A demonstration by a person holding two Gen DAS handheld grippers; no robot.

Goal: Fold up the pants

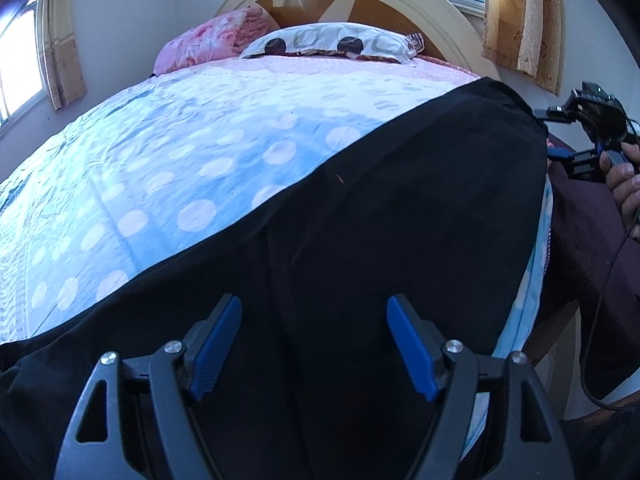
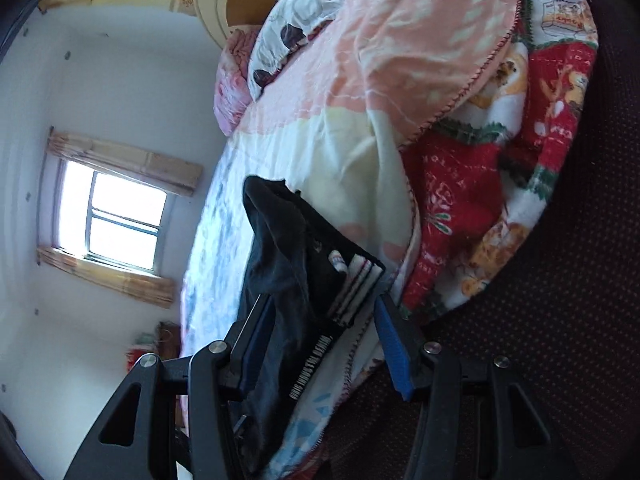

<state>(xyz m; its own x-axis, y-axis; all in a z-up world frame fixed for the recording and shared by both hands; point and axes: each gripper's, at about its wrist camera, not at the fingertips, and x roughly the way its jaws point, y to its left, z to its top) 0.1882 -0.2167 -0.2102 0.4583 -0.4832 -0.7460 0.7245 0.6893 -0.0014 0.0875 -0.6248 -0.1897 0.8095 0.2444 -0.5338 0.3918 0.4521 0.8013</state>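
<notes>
The bed [image 1: 168,168] fills most of both views, its blue polka-dot sheet [image 1: 192,184] running up to a curved cream headboard [image 1: 420,8]. Against that headboard lie a spotted pillow [image 1: 328,46] and, beside it, a pink floral one [image 1: 208,44]. A red cartoon-print blanket [image 2: 480,184] hangs off the bed's near side, under a peach cover [image 2: 400,64].

The black pants [image 1: 400,208] lie spread along the bed's near edge — a wide dark band across the sheet. In the right wrist view their waistband end (with a white-lettered label and striped tag) sits between the blue pads, rumpled.

The left gripper [image 1: 314,338] hovers over the pants with its jaws spread wide, holding nothing. The right gripper [image 2: 320,344] is also parted — fabric lies between its fingers [image 2: 394,350], yet the pads are not pressed onto it. From the left wrist view it appears off the bed's edge, in a hand [image 1: 626,184].
</notes>
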